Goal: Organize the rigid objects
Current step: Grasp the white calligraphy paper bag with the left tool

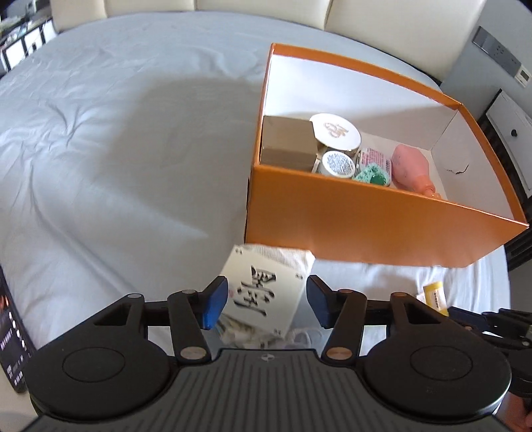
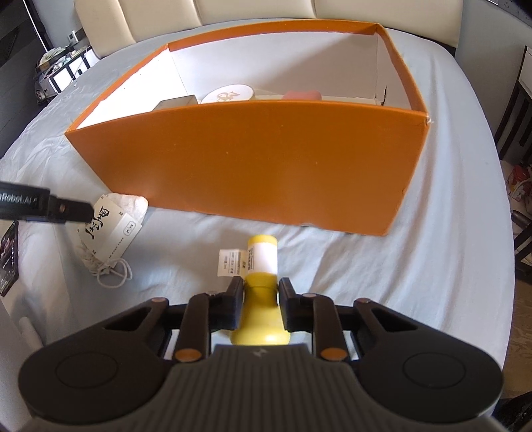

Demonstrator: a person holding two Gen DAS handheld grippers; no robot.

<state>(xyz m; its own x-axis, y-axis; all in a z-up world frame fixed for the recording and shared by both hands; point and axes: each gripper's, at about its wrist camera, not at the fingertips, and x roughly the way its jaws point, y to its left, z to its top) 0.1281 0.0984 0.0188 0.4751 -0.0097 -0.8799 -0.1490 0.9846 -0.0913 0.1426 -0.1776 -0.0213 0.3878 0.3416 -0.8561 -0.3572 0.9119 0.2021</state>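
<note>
An open orange box (image 1: pixel 365 216) stands on the bed and holds a brown carton (image 1: pixel 287 143), a white round tin (image 1: pixel 335 129), a small jar (image 1: pixel 337 162), a green packet (image 1: pixel 370 174) and a pink bottle (image 1: pixel 410 166). My left gripper (image 1: pixel 266 300) is open, its fingers on either side of a white pouch with a black-character card (image 1: pixel 262 289). My right gripper (image 2: pixel 259 299) has its fingers closed against the neck of a yellow bottle (image 2: pixel 261 312) lying on the sheet in front of the box (image 2: pixel 252 159). The pouch (image 2: pixel 109 226) shows there too.
The grey bedsheet (image 1: pixel 116 149) spreads wide to the left of the box. A dark booklet (image 1: pixel 13 335) lies at the bed's left edge. Cream headboard cushions (image 1: pixel 259 10) run along the back. A white paper tag (image 2: pixel 229 262) lies beside the yellow bottle.
</note>
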